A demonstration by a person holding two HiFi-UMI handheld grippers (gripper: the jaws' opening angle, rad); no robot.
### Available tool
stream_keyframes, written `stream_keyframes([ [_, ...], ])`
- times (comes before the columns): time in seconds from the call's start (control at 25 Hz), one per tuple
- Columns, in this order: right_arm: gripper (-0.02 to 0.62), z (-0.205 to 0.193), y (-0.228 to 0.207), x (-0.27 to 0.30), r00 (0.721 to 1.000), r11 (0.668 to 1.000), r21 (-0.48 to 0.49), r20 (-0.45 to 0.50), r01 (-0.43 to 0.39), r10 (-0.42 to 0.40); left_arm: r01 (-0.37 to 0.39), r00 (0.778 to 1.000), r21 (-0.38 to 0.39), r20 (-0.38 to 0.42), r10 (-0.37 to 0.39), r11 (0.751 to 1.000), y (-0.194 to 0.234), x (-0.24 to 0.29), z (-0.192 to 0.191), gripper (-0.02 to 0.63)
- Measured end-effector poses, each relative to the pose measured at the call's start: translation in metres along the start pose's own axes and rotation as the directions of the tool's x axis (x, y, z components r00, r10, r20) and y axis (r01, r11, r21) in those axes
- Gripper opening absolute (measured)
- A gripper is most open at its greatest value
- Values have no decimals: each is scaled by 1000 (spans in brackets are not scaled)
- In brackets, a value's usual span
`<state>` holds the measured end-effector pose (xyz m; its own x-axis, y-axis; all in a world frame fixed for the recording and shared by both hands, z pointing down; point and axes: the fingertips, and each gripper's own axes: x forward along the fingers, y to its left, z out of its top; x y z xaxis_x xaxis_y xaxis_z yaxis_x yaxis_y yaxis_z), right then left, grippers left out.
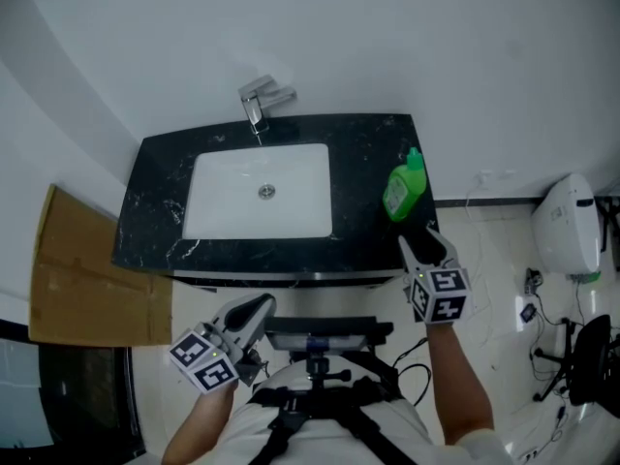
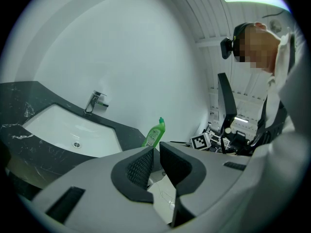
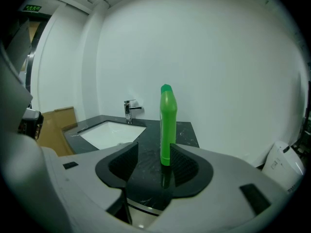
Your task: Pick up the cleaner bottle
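The green cleaner bottle (image 1: 405,187) stands upright on the right end of the black marble counter (image 1: 363,143). My right gripper (image 1: 420,237) hovers at the counter's front edge just short of the bottle, open. In the right gripper view the bottle (image 3: 167,125) rises beyond the jaws, a little right of the gap's middle, and nothing sits between the pads of my right gripper (image 3: 153,161). My left gripper (image 1: 254,310) is held low in front of the cabinet, well away from the counter, with its jaws nearly together and nothing in them. From the left gripper view the bottle (image 2: 155,134) is small and far.
A white sink (image 1: 257,197) with a chrome faucet (image 1: 260,100) fills the counter's left and middle. Flat cardboard (image 1: 82,269) leans at the left. A white appliance (image 1: 567,226) and cables lie on the floor at the right. A white wall stands behind the counter.
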<state>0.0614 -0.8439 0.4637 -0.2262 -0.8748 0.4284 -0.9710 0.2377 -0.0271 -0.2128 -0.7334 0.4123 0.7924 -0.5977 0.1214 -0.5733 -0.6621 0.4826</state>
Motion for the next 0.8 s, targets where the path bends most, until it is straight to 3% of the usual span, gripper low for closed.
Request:
stream_keyframes([
  [0.8, 212, -2, -25, 60, 999, 999, -27, -12, 46, -46, -33, 999, -23, 25, 33, 999, 5, 3, 4, 34],
])
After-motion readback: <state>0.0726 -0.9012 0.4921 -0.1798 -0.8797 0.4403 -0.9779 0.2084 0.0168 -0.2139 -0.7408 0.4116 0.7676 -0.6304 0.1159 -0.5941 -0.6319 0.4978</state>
